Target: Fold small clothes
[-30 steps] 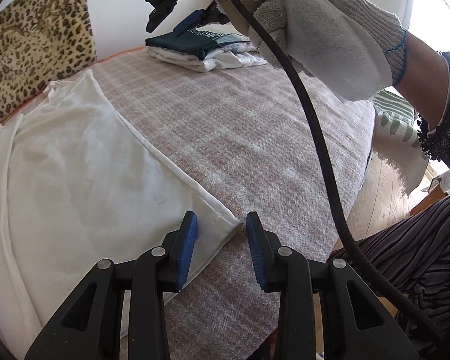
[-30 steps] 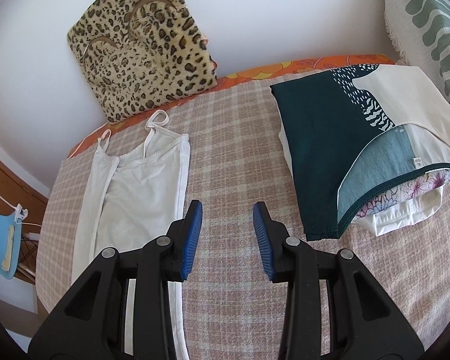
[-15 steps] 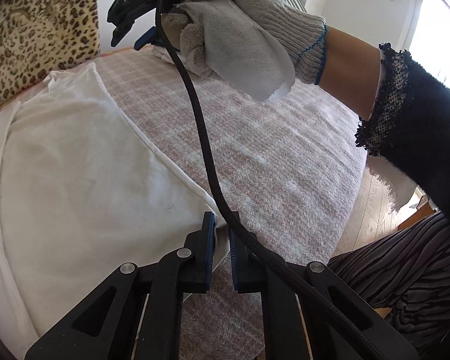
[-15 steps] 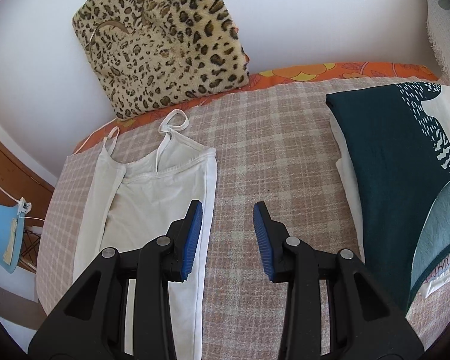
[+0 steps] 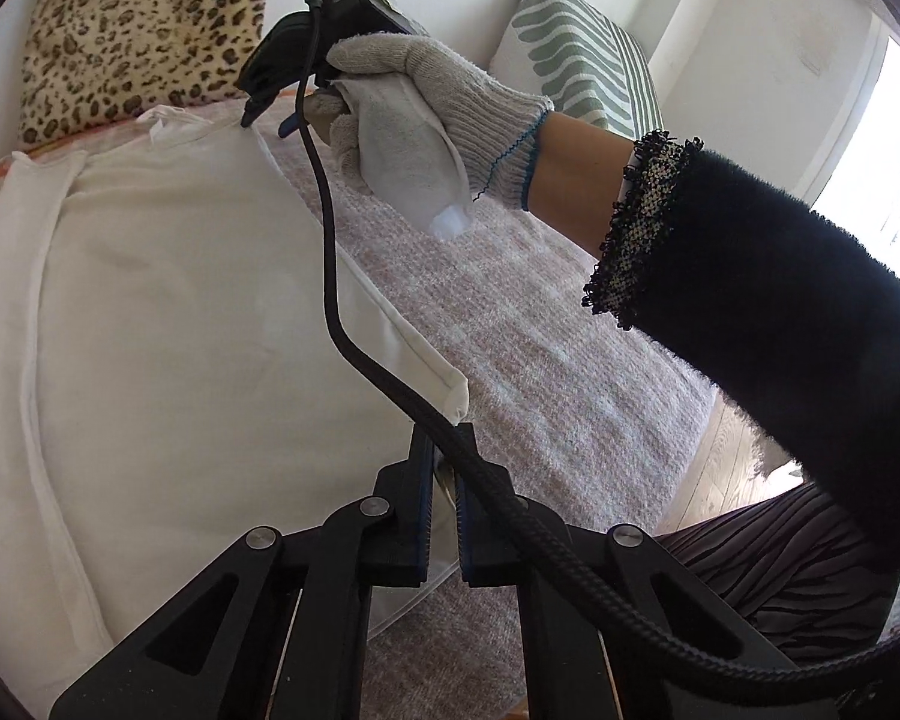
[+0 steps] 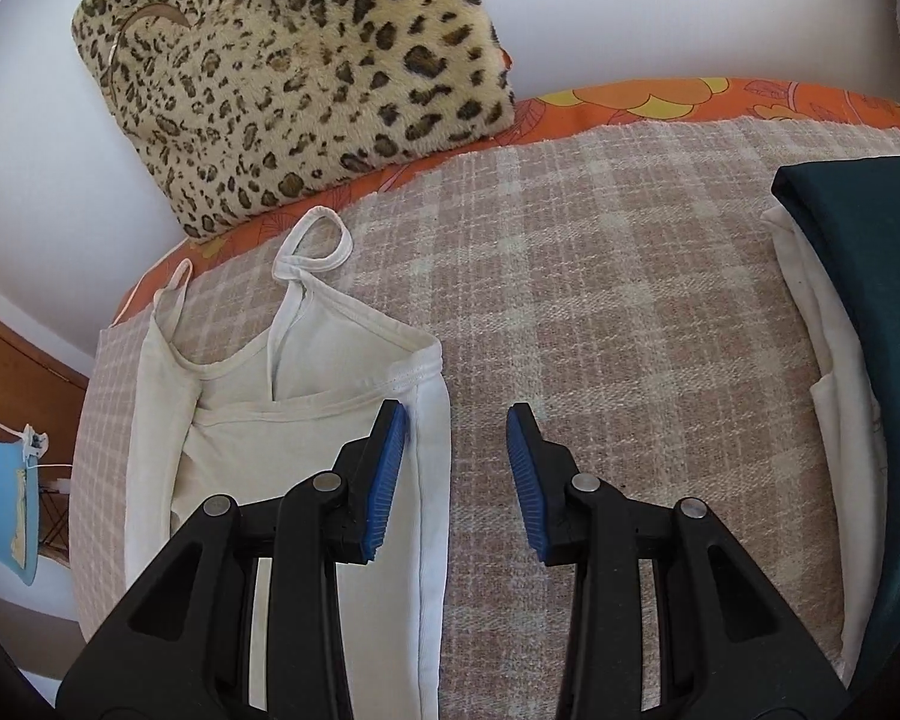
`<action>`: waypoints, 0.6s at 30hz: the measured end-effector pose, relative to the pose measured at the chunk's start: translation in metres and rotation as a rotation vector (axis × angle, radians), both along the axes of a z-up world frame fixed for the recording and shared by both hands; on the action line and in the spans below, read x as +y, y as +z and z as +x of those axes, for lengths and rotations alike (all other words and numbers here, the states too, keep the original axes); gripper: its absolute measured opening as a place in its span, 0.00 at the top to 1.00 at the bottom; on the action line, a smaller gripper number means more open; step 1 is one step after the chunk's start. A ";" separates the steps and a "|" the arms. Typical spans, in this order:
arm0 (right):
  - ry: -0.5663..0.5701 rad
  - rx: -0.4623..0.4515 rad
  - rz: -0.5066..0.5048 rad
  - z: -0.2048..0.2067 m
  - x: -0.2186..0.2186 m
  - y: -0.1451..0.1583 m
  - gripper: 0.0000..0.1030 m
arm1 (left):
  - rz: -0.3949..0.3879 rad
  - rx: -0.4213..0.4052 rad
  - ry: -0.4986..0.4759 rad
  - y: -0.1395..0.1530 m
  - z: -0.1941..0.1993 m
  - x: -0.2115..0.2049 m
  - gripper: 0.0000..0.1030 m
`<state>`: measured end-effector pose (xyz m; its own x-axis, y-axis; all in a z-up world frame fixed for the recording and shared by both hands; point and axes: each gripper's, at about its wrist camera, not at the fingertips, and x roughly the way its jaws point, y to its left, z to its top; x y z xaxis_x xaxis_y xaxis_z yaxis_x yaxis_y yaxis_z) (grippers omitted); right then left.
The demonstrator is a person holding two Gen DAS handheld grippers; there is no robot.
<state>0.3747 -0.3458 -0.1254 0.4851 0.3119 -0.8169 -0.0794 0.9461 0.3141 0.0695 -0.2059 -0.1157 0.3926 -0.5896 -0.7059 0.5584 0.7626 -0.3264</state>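
A white strappy top (image 6: 306, 420) lies lengthwise on the plaid blanket (image 6: 600, 312), its sides folded in. In the left wrist view the top (image 5: 180, 330) fills the left side. My left gripper (image 5: 444, 516) is shut on the top's bottom right hem corner and lifts it a little off the blanket. My right gripper (image 6: 456, 474) is open, low over the top's upper right edge near the armpit, its left pad (image 6: 387, 474) above the cloth. It also shows in the left wrist view (image 5: 270, 114), held by a gloved hand.
A leopard-print cushion (image 6: 294, 72) leans on the wall behind the top. A stack of folded clothes (image 6: 864, 360) with a dark green piece on it lies at the right. A green-striped pillow (image 5: 576, 54) stands further back. The bed edge and wooden floor (image 5: 720, 462) are to the right.
My left gripper closed on the hem corner and raised it. My right gripper moved left and down from the folded stack toward the top's upper right edge, staying open.
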 end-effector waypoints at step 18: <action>0.033 -0.024 -0.183 0.005 0.034 0.028 0.96 | -0.013 -0.023 0.011 0.006 -0.019 0.013 0.96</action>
<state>0.3800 -0.3119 -0.0975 0.4975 0.1754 -0.8496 -0.1165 0.9840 0.1349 0.0507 -0.1931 -0.1092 0.4152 -0.5939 -0.6891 0.5570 0.7649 -0.3236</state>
